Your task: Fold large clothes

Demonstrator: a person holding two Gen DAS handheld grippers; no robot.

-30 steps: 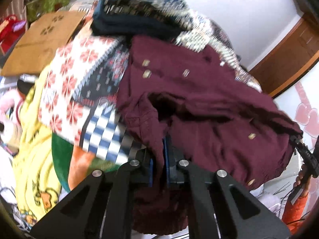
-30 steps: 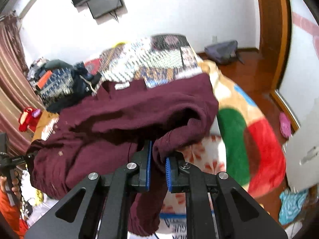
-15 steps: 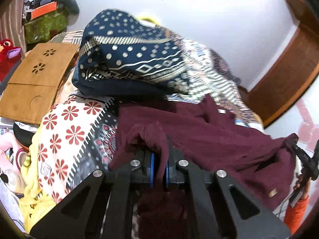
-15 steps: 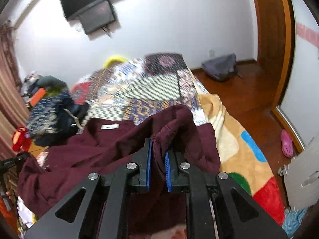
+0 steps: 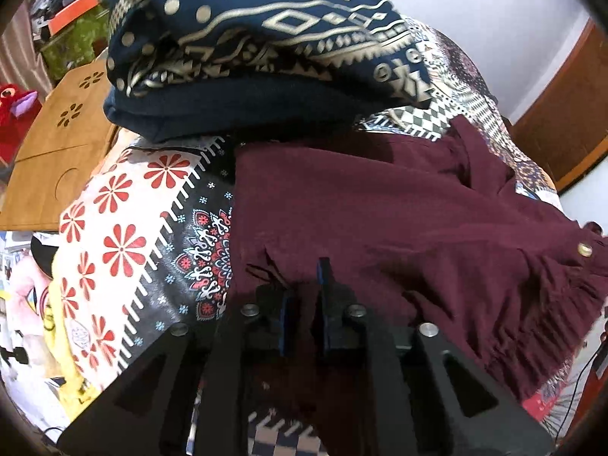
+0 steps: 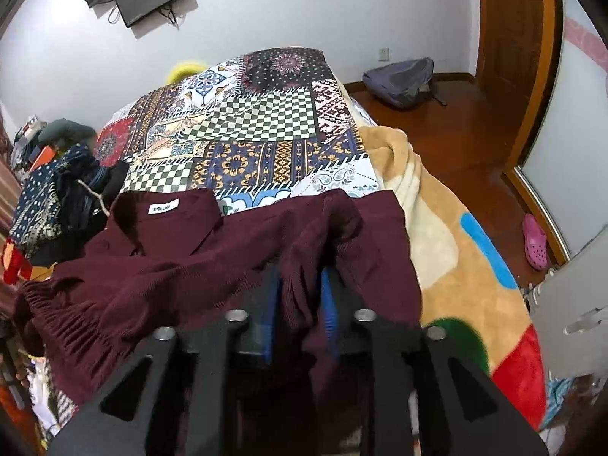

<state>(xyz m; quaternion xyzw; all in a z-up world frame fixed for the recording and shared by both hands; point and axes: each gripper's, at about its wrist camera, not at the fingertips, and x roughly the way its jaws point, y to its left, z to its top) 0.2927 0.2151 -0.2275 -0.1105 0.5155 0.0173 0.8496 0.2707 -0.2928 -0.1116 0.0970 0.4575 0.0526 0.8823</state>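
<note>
A large maroon corduroy shirt (image 6: 182, 266) with brass snaps lies spread on the patchwork bedspread (image 6: 258, 129), collar and white label toward the bed's far end. It also shows in the left wrist view (image 5: 380, 205). My left gripper (image 5: 302, 296) rests low on the shirt's left edge; its blue-padded jaws stand a little apart with maroon cloth between them. My right gripper (image 6: 300, 296) is at the shirt's right edge, with a fold of maroon cloth bunched between its blue pads.
A pile of navy patterned clothes (image 5: 243, 38) sits just beyond the shirt on the left. A wooden board (image 5: 57, 144) lies left of the bed. A beige and coloured fleece blanket (image 6: 456, 258) hangs off the right side. A grey backpack (image 6: 399, 79) lies on the floor.
Both grippers came down and forward, laying the lifted maroon shirt flat on the bed. The jaws of both have parted slightly around the cloth.
</note>
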